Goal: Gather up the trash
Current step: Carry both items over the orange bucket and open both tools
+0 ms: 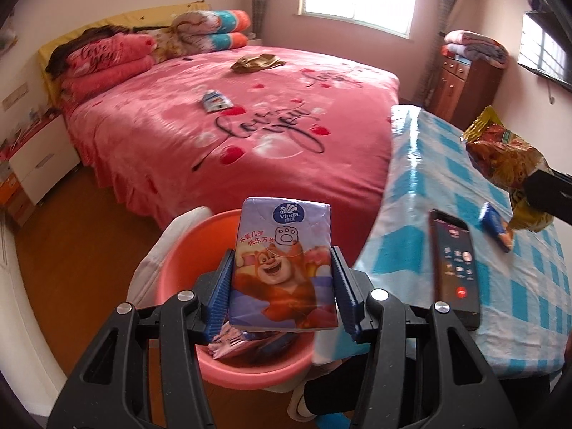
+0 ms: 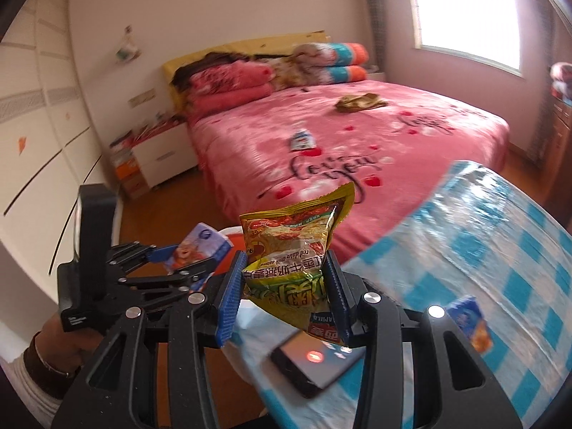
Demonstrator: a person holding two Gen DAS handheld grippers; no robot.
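My left gripper (image 1: 282, 271) is shut on a purple tissue pack (image 1: 282, 261) with a cartoon bear, held above the pink bin (image 1: 171, 279), which holds a few wrappers (image 1: 236, 343). My right gripper (image 2: 286, 282) is shut on a yellow-green snack bag (image 2: 293, 250), held above the near corner of the blue checked table (image 2: 500, 250). The snack bag also shows in the left wrist view (image 1: 500, 157). The left gripper with the tissue pack (image 2: 200, 250) shows at the left of the right wrist view.
A phone (image 1: 454, 268) with a lit screen and a small blue packet (image 1: 497, 225) lie on the table. On the pink bed (image 1: 250, 125) lie a small blue-white packet (image 1: 214, 102) and a crumpled gold wrapper (image 1: 257, 62). A nightstand (image 1: 39, 157) stands left.
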